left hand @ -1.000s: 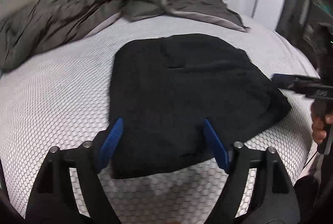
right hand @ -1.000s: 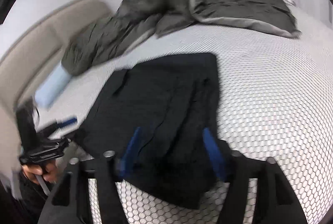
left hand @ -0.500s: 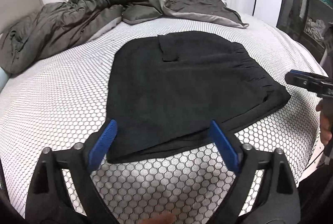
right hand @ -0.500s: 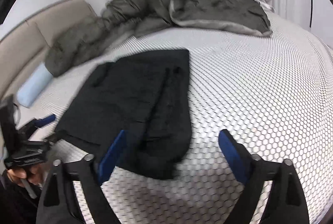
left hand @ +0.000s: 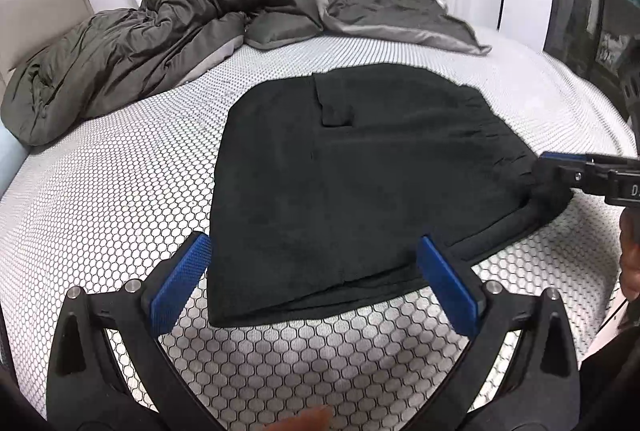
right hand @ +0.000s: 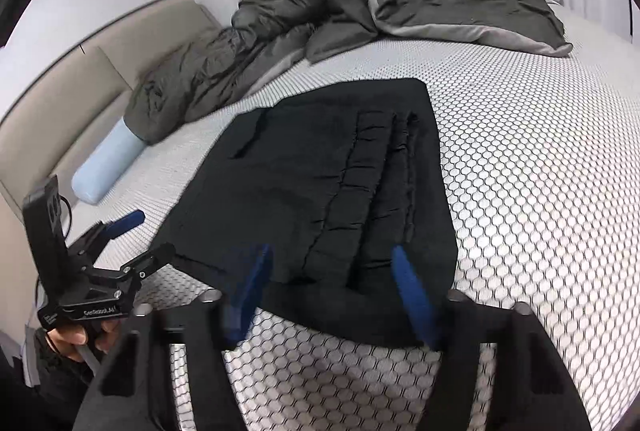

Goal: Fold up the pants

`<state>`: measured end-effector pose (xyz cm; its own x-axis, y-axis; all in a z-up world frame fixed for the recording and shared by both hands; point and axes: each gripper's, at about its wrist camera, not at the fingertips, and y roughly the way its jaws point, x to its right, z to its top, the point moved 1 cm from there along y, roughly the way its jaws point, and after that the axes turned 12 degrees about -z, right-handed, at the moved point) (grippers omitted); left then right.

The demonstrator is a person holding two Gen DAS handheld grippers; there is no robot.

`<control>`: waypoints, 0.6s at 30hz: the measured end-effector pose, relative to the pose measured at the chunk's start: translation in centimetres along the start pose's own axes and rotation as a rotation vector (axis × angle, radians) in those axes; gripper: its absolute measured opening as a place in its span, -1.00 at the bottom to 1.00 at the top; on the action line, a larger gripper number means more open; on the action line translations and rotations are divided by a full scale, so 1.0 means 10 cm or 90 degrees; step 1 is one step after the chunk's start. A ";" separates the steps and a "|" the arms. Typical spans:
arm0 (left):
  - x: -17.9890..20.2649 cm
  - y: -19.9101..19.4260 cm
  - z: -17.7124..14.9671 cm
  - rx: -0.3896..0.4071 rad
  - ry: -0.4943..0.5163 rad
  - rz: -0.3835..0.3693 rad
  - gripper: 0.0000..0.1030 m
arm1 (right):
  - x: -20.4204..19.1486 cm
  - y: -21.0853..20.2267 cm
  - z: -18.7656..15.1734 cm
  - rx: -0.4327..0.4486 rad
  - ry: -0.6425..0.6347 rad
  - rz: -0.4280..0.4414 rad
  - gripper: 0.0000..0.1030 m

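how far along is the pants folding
Mostly done: the black pants lie as a compact, layered rectangle on the honeycomb-patterned mattress. The left gripper is open, holding nothing. The right gripper has just been closing around the waistband corner. Possibly one final fold or tidy remains.

your left tongs [left hand: 316,279]: matte black forked frame, silver screw heads, ribbed blue pads [left hand: 182,285]. your right tongs [right hand: 334,291]: same black frame, blue pads, blurred. from the right view the left unit carries white lettering on its side, a black upright block, and a thin cable.
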<state>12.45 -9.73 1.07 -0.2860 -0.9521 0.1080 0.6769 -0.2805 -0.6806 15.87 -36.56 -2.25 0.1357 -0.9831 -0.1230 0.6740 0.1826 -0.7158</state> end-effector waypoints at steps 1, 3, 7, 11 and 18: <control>0.01 0.03 0.00 -0.001 0.003 -0.002 0.98 | -0.03 0.05 0.03 -0.003 -0.005 0.006 0.17; 0.02 0.06 0.01 -0.008 0.007 0.000 0.98 | -0.05 0.24 0.04 -0.047 -0.013 -0.003 0.13; 0.06 0.03 0.03 0.001 0.014 0.000 0.98 | -0.13 0.30 0.07 -0.056 -0.024 -0.025 -0.44; 0.35 -0.03 0.15 0.027 0.072 -0.065 0.98 | -0.21 -0.06 0.28 0.026 0.007 0.062 -0.91; 0.92 0.22 0.45 0.040 0.182 -0.074 0.23 | -0.22 -0.26 0.48 0.066 0.072 0.193 -0.91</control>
<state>14.38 -19.66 3.82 -0.5376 -0.8426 -0.0319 0.6666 -0.4016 -0.6280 17.31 -34.76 3.15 0.2636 -0.8778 -0.4000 0.6858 0.4621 -0.5623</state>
